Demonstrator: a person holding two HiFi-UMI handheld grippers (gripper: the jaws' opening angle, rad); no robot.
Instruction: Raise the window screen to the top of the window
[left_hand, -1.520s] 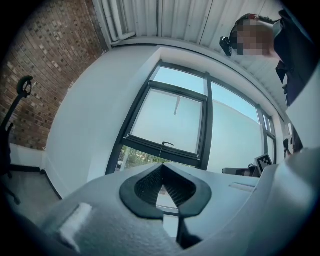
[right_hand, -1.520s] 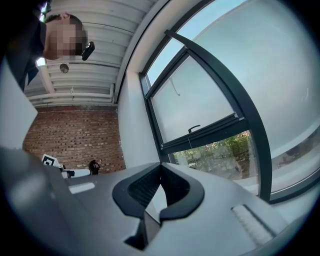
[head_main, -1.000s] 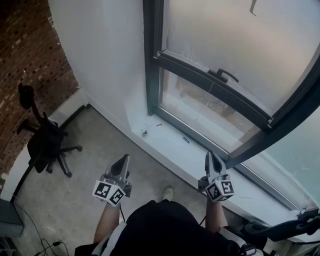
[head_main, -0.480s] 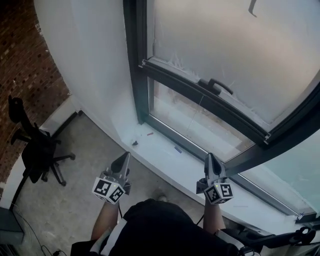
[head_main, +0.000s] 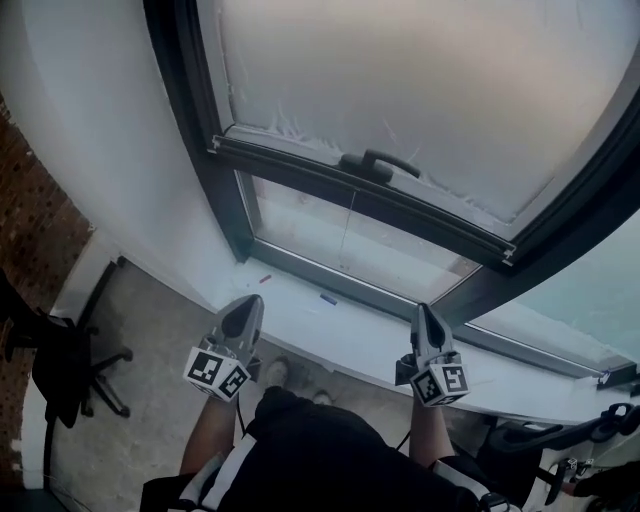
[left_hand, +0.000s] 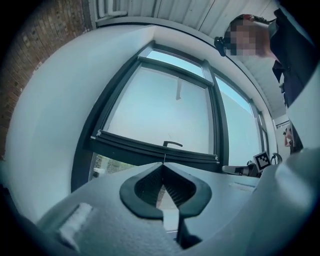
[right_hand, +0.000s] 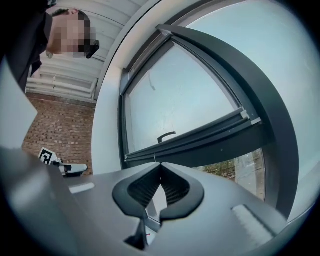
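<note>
The window screen (head_main: 400, 80) is a frosted panel with a dark bottom bar (head_main: 300, 172) and a black handle (head_main: 375, 163) at its middle. The bar sits partway up the window, with clear glass (head_main: 340, 235) showing below it. My left gripper (head_main: 248, 305) is shut and empty, held level over the white sill (head_main: 350, 335), well below and left of the handle. My right gripper (head_main: 424, 312) is also shut and empty, to the right of it. Ahead of the left gripper (left_hand: 163, 165) the handle (left_hand: 172, 144) shows. The right gripper (right_hand: 160, 165) sees the handle (right_hand: 166, 136) at the left.
A black office chair (head_main: 60, 365) stands on the floor at the left by a brick wall (head_main: 20, 210). Two small items (head_main: 327, 298) lie on the sill. Dark gear (head_main: 560, 440) sits at the lower right. The dark window frame (head_main: 190, 110) borders a white wall.
Both grippers have come closer to the window and now hang over the sill. The view has swung so the screen's handle is near the middle. The jaws stay shut.
</note>
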